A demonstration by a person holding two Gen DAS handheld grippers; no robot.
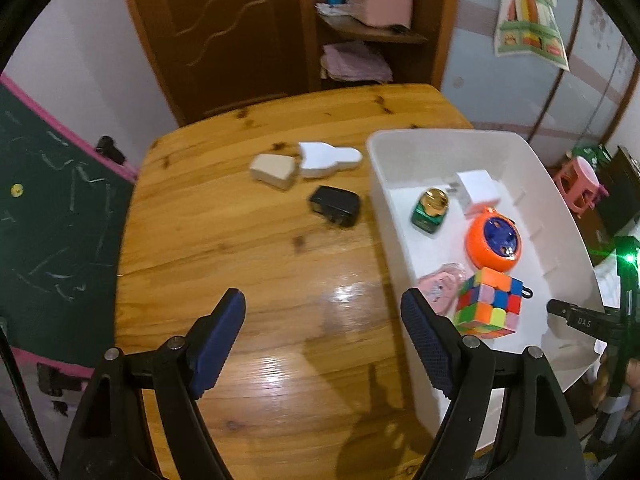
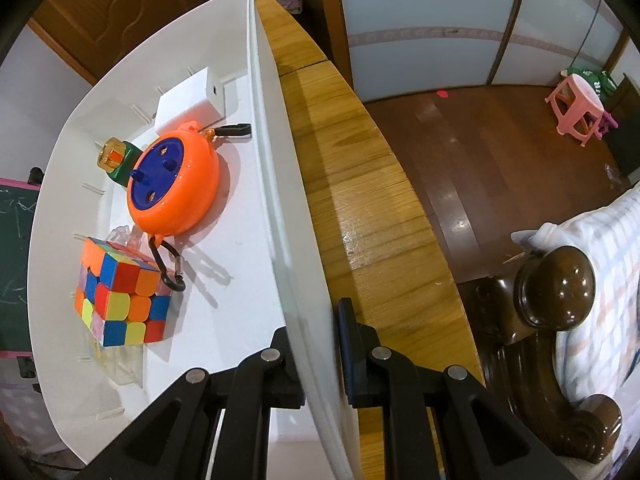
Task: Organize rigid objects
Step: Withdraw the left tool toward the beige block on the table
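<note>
A wooden table (image 1: 248, 264) carries everything. On its right side sits a white bin (image 1: 404, 216), which takes up much of that half. The right tongs (image 2: 316, 344) are clenched on the bin's near wall, one finger inside and one outside. The left tongs (image 1: 324, 332) hang over bare tabletop just left of the bin, jaws released wide with nothing between them.

Inside the bin, an orange round toy (image 2: 176, 188) with a blue face lies near the middle. In front of it stands a colour cube (image 2: 120, 296), and a black clip (image 2: 170, 268) from the toy reaches to the cube's edge. A white box (image 2: 188, 100) rests at the far end, and a small green bottle (image 1: 429, 211) with a gold cap is beside the toy.

Left on the table, apart from the bin, are a white bottle-shaped piece (image 1: 328, 158), a beige wedge (image 1: 274, 171) touching it, and a black charger (image 1: 335, 205) nearer the bin.
</note>
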